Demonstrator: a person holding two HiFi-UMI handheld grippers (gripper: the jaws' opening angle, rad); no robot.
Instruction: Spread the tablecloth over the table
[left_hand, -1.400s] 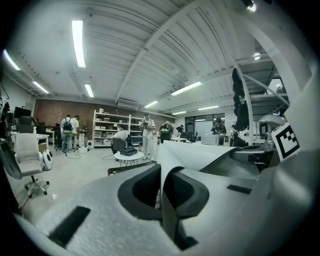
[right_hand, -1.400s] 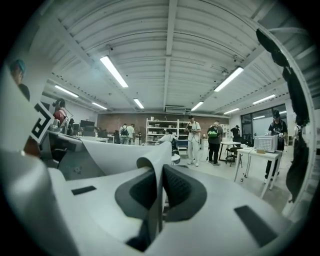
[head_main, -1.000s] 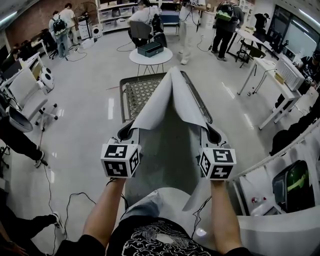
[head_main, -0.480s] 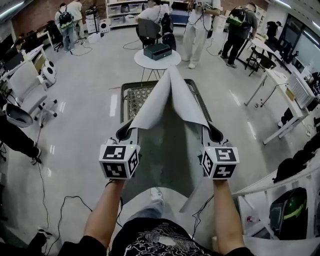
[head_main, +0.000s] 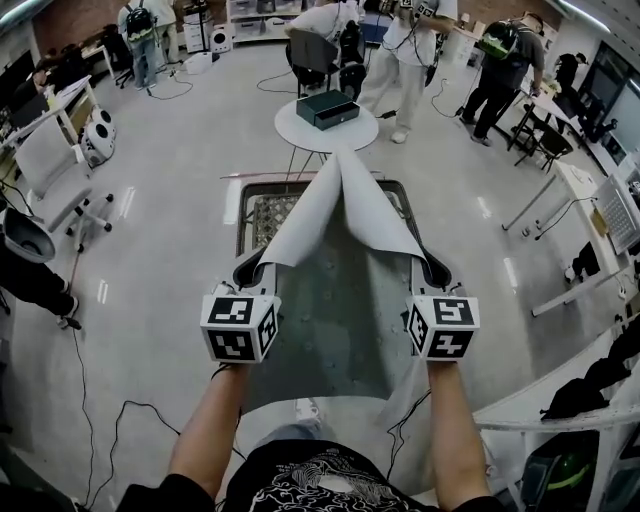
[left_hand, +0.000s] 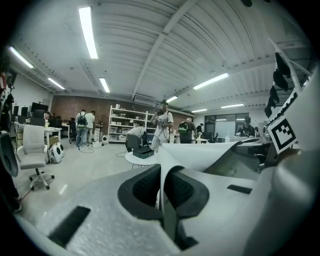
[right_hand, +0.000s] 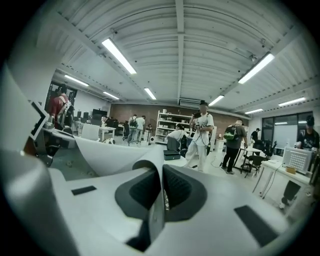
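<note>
A grey tablecloth with a white underside hangs stretched between my two grippers, and its far part folds up into a peak over the table. My left gripper is shut on the cloth's near left corner, and my right gripper is shut on the near right corner. In the left gripper view the cloth edge runs straight into the closed left gripper. The right gripper view shows the tablecloth pinched the same way in the right gripper. The table's metal mesh top shows at the far left, beyond the cloth.
A round white table bearing a dark box stands just past the mesh table. Several people stand at the back. An office chair is at the left, desks at the right, and cables trail on the floor.
Both grippers have carried the cloth forward, still shut on its corners. The mesh table and the round table now sit nearer and lower in the head view.
</note>
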